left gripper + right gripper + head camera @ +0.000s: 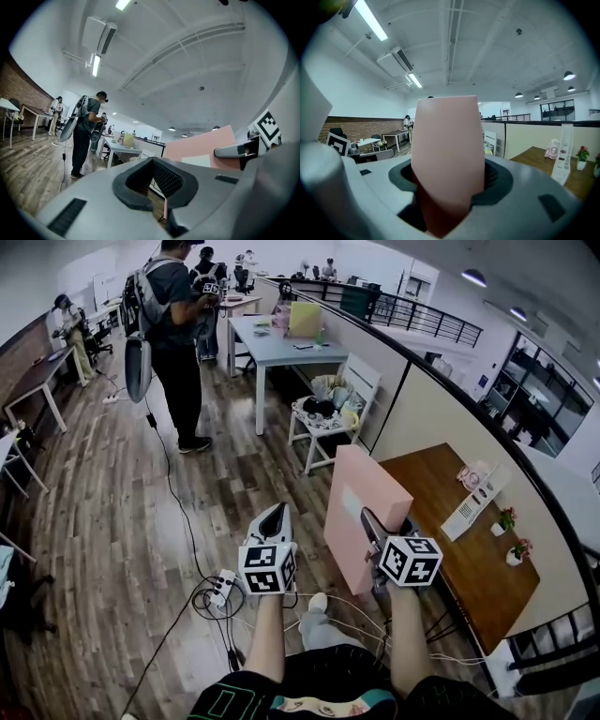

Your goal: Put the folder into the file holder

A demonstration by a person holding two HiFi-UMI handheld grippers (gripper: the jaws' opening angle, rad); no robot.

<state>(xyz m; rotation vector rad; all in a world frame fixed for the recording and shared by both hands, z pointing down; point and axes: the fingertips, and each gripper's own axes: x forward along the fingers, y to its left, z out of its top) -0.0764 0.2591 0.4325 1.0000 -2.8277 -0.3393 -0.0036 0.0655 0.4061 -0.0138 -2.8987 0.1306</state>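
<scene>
folder (pixel 361 512) pink; file holder (pixel 468 508) white; table (pixel 469 573) brown wood grain; floor (pixel 112 521) grey-brown planks

The folder (pixel 361 507) is gripped upright between the jaws of the right gripper (pixel 375 527), at the left edge of the table (pixel 469 577). Ahead and right of that claw, the file holder (pixel 473 501) is stood on the table. The left gripper (pixel 273 518) is seen just left of the folder, apart from it.

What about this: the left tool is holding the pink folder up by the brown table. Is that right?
Not quite. The right tool holds the pink folder up by the brown table, not the left one. The right gripper view shows the folder pinched between its jaws. The left tool has nothing in it.
</scene>
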